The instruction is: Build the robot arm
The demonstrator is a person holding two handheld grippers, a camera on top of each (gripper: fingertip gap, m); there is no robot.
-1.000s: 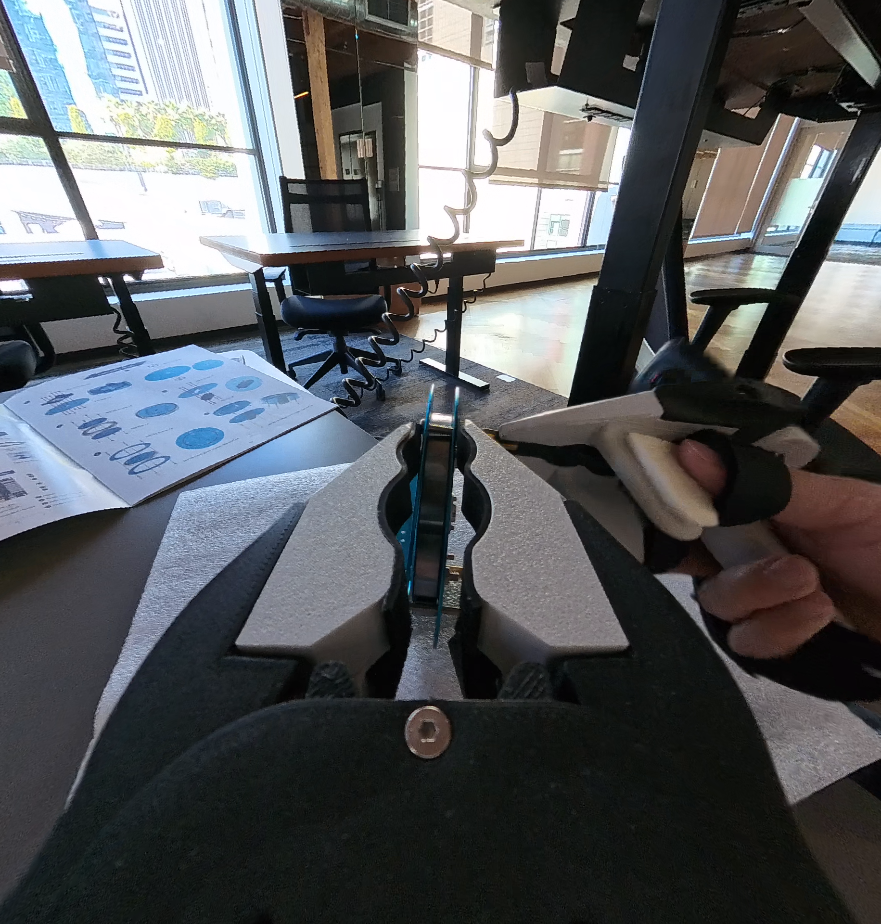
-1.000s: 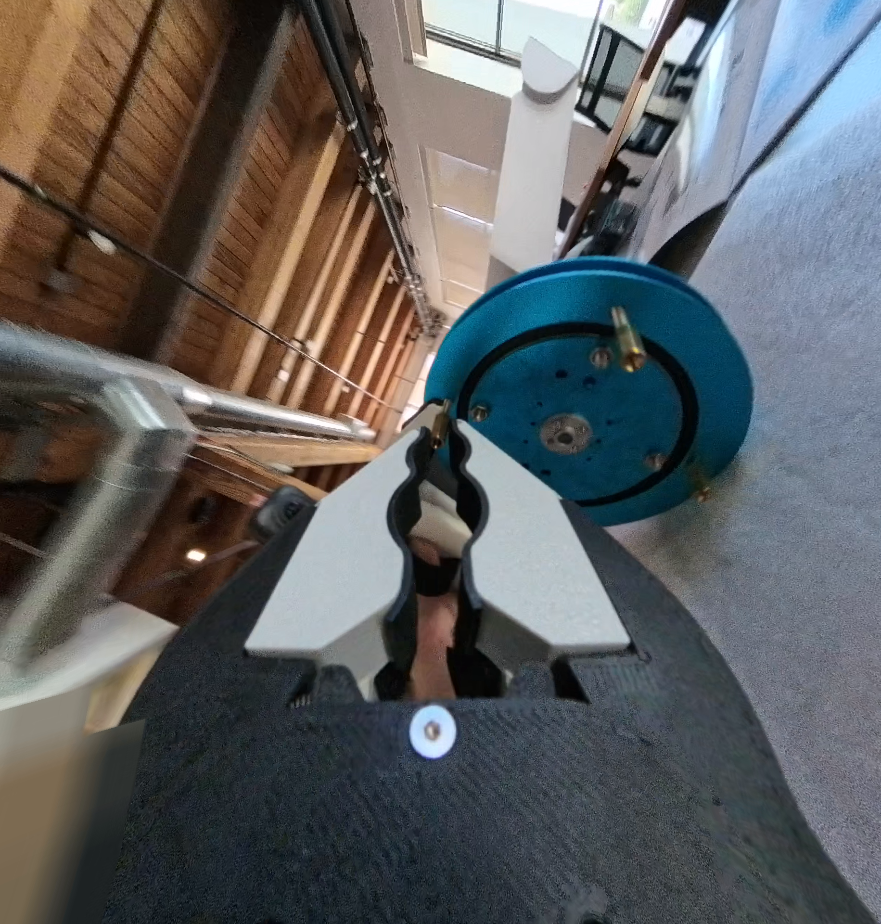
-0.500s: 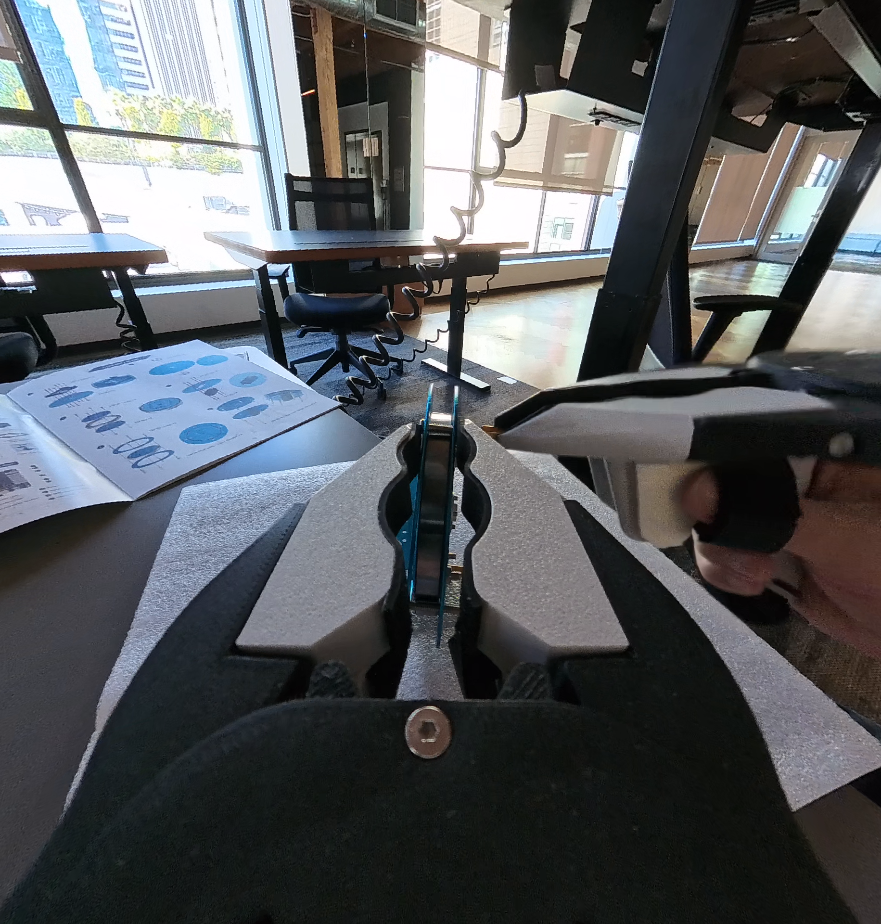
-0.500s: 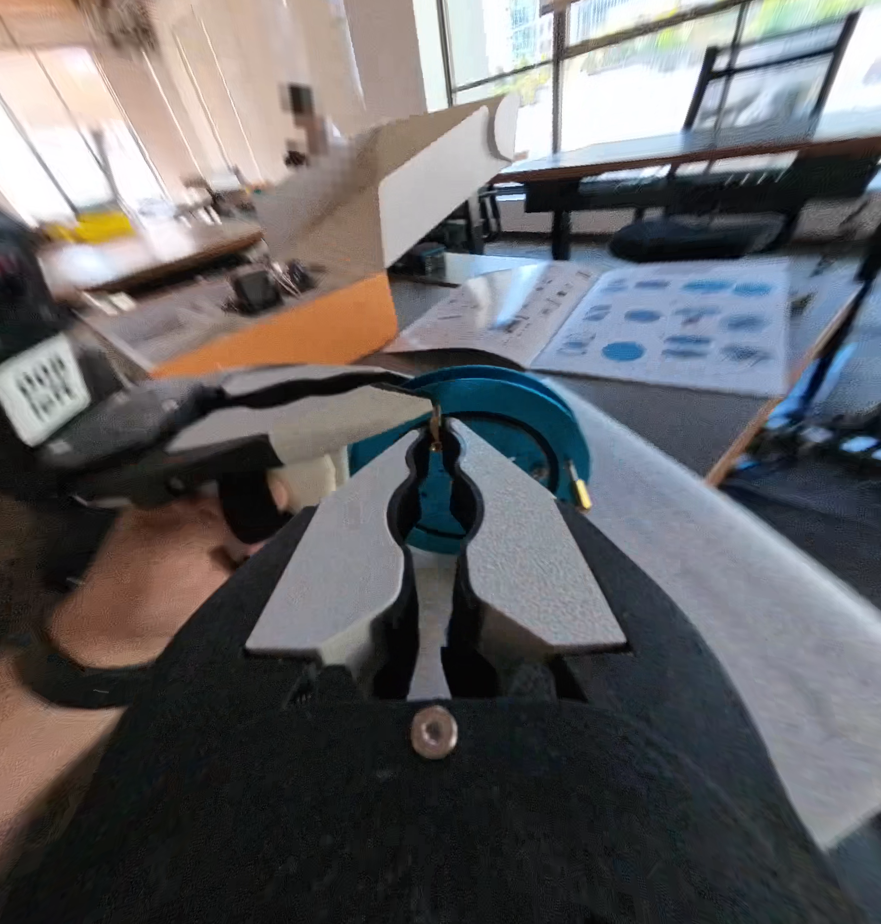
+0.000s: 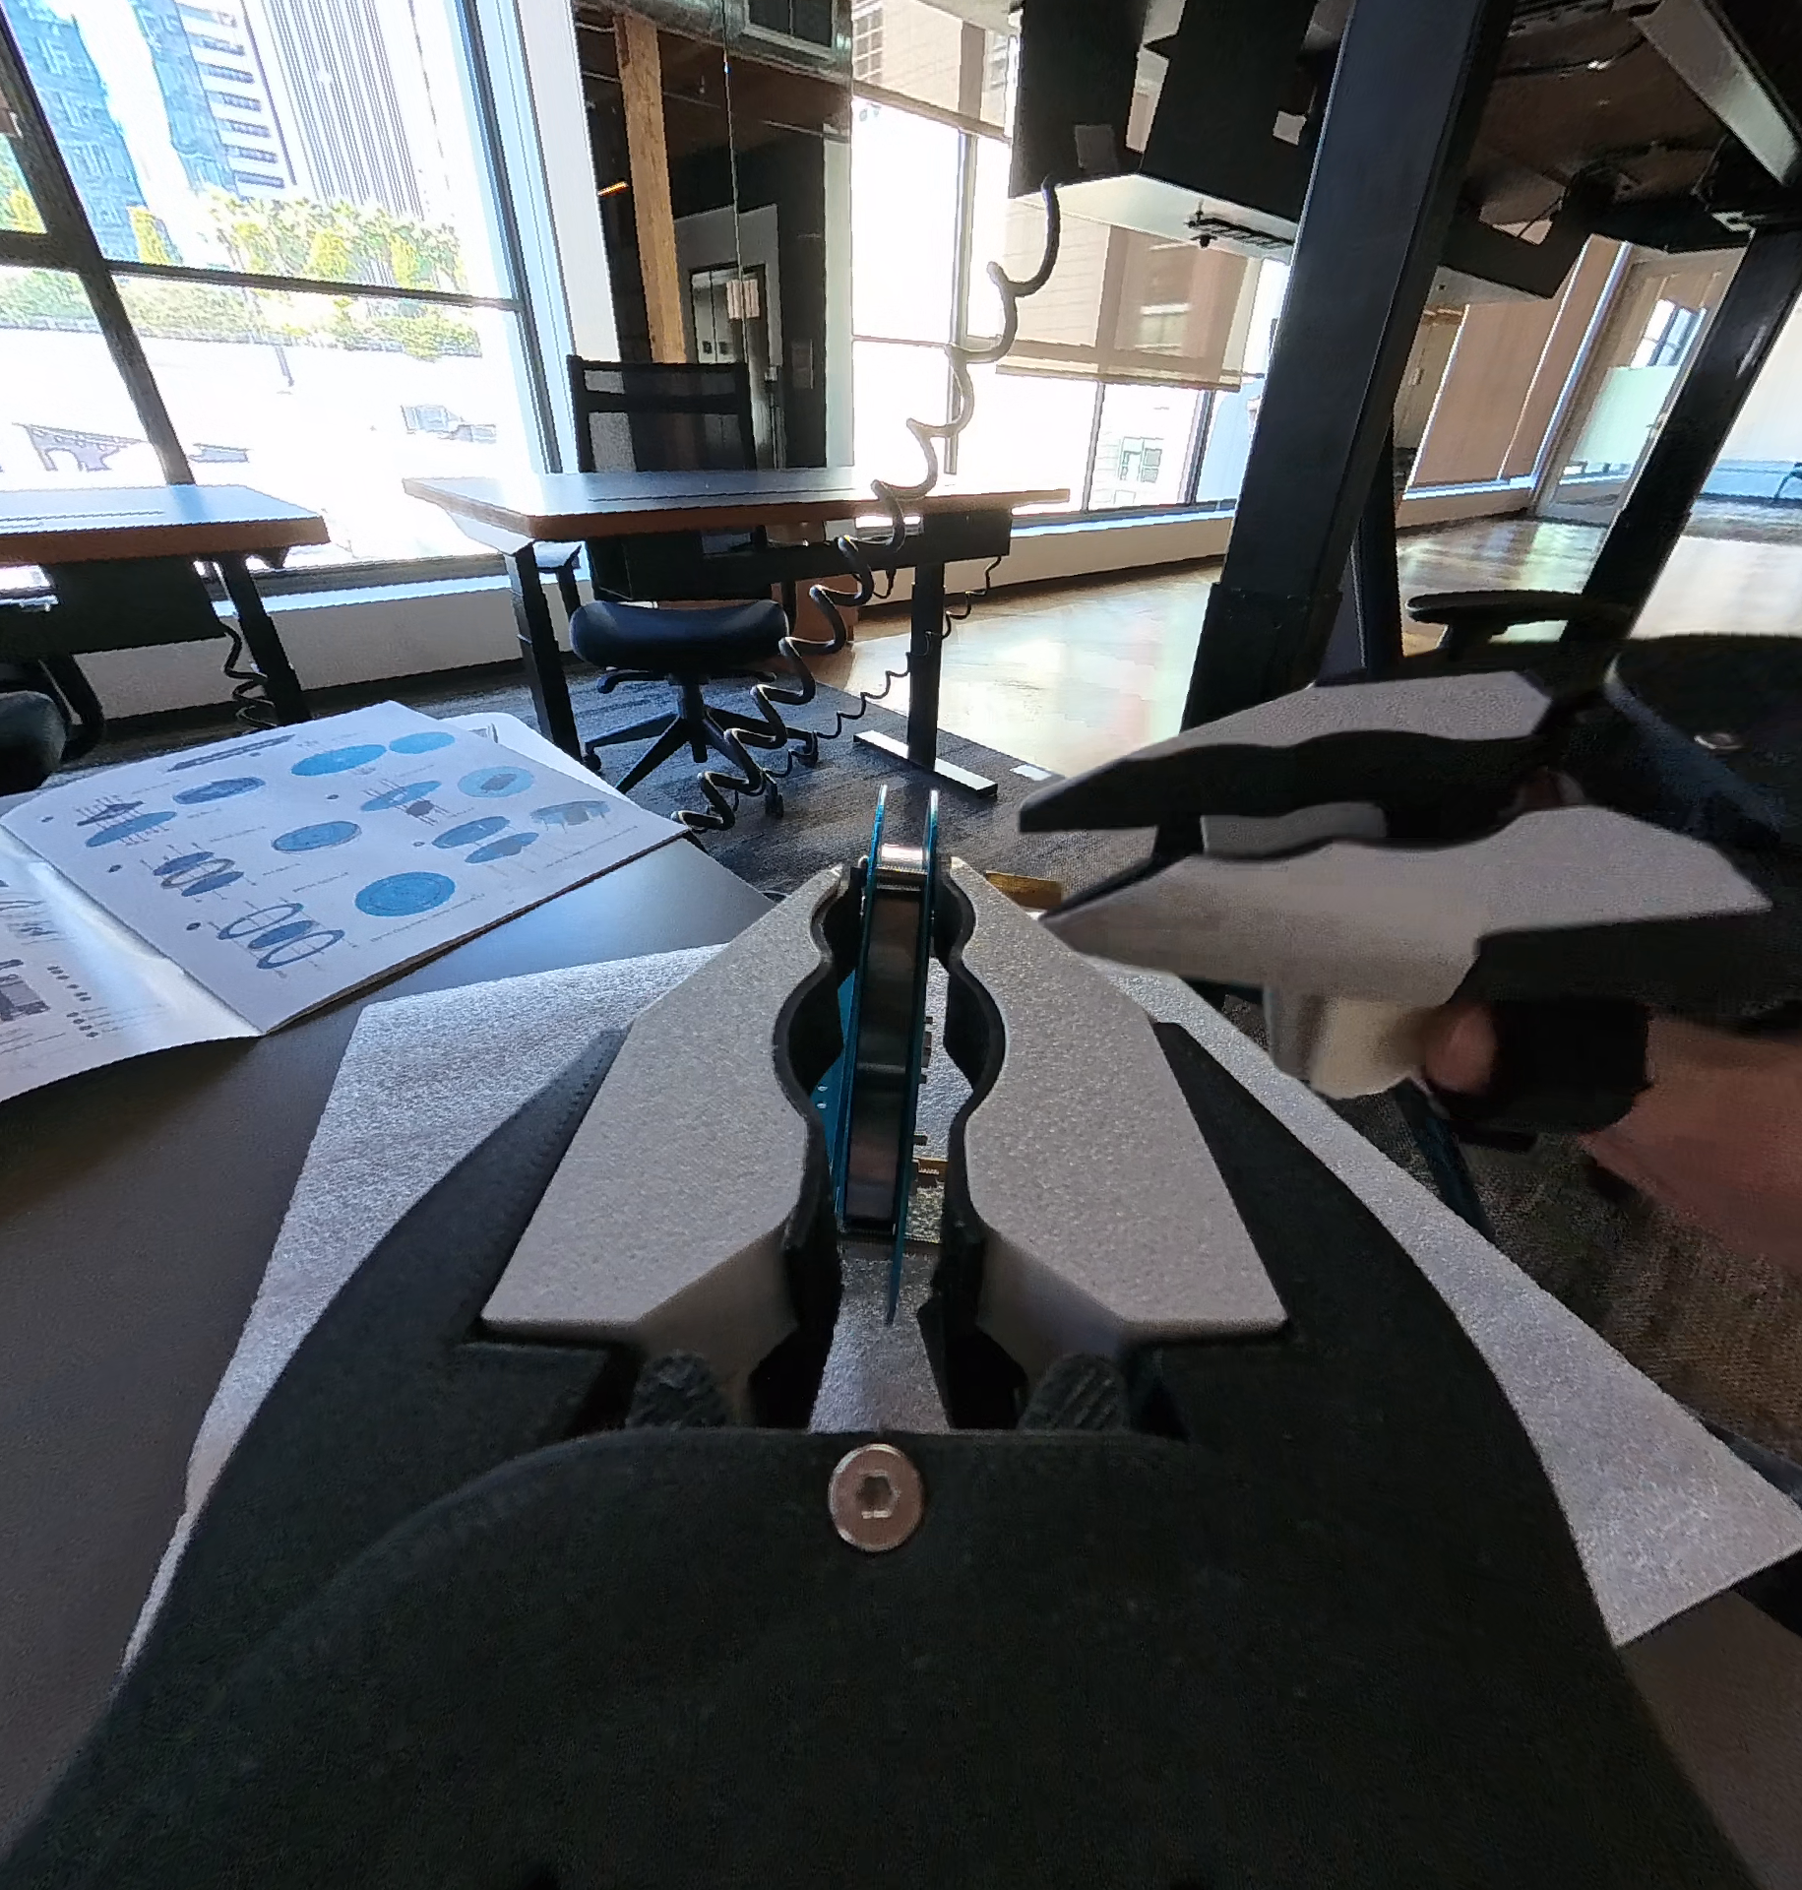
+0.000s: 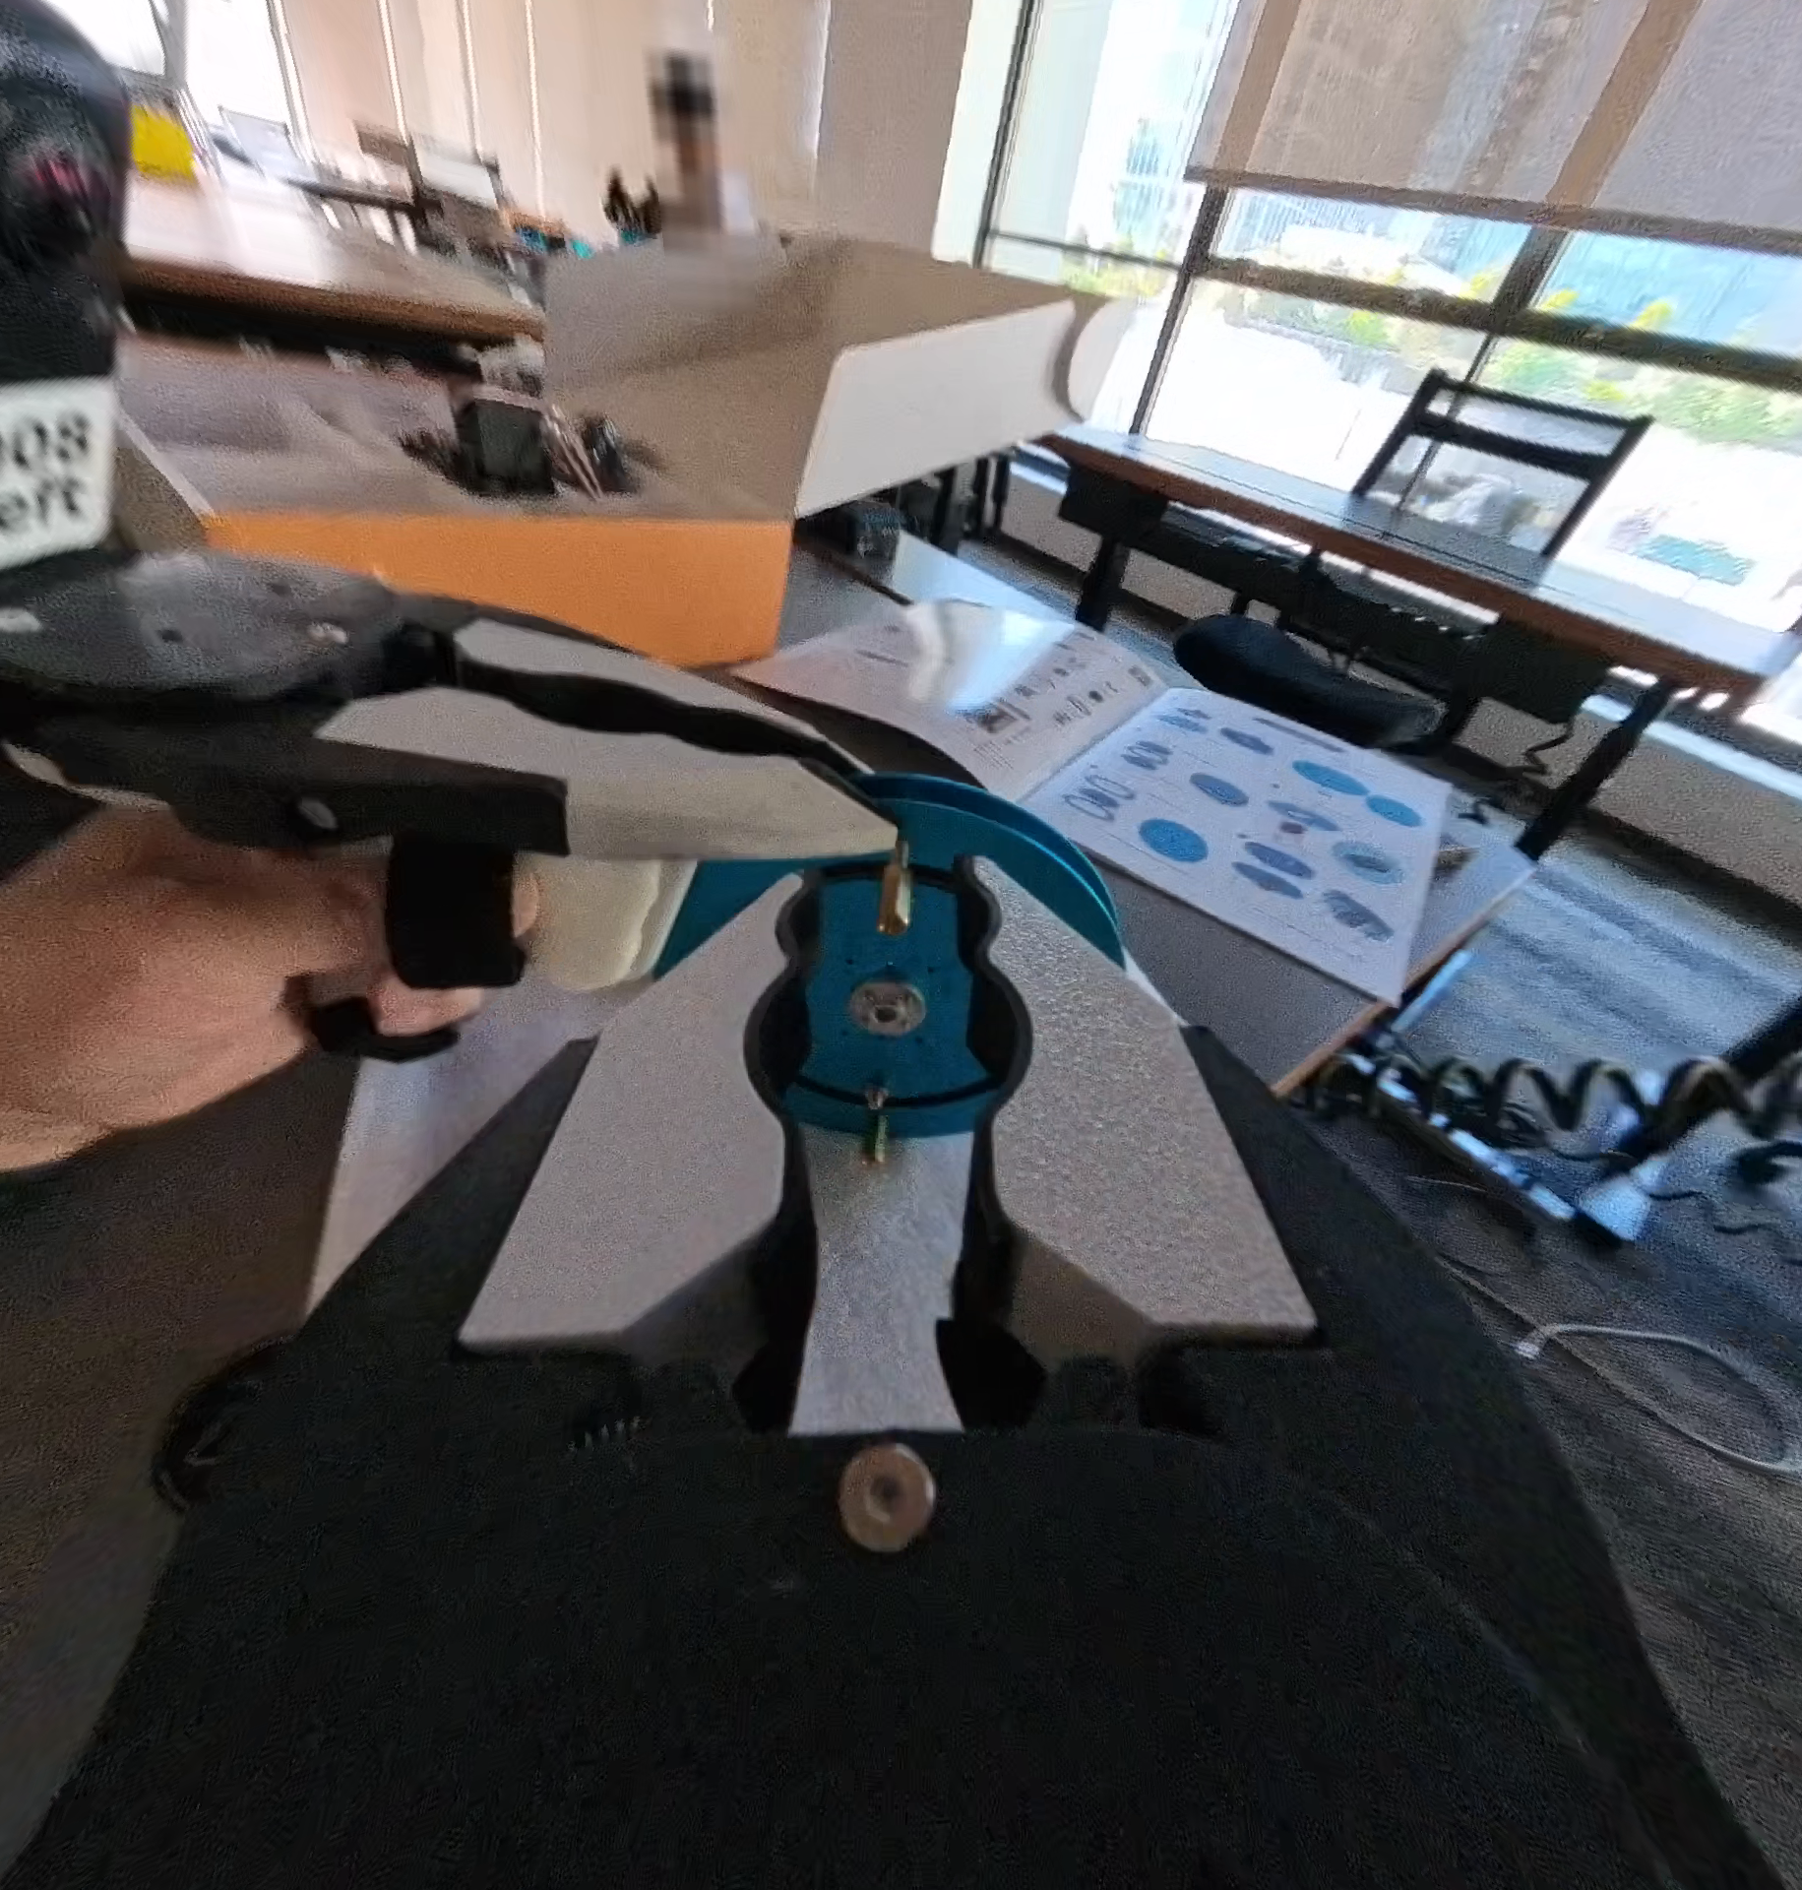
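Note:
My left gripper (image 5: 896,869) is shut on a blue double-disc wheel (image 5: 881,1023) and holds it upright, edge-on, over a white foam sheet (image 5: 447,1074). My right gripper (image 6: 886,890) is open and faces the flat side of the wheel (image 6: 881,961). A brass standoff (image 6: 891,885) sticks out of the disc face between its tips, with a gap on each side. A second brass standoff (image 6: 876,1135) sits at the lower rim. In the left wrist view the right gripper (image 5: 1040,869) comes in from the right. In the right wrist view the left gripper (image 6: 856,808) comes in from the left.
An open booklet (image 5: 293,849) with blue diagrams lies on the dark table (image 5: 78,1278) beyond the foam; it also shows in the right wrist view (image 6: 1254,818). An open orange and white box (image 6: 528,573) of parts stands behind the left gripper. The table edge is close on the right.
My right gripper rolled upright and swung round to face the wheel. It was shut on a brass standoff; its jaws have now opened around it. The left gripper held still.

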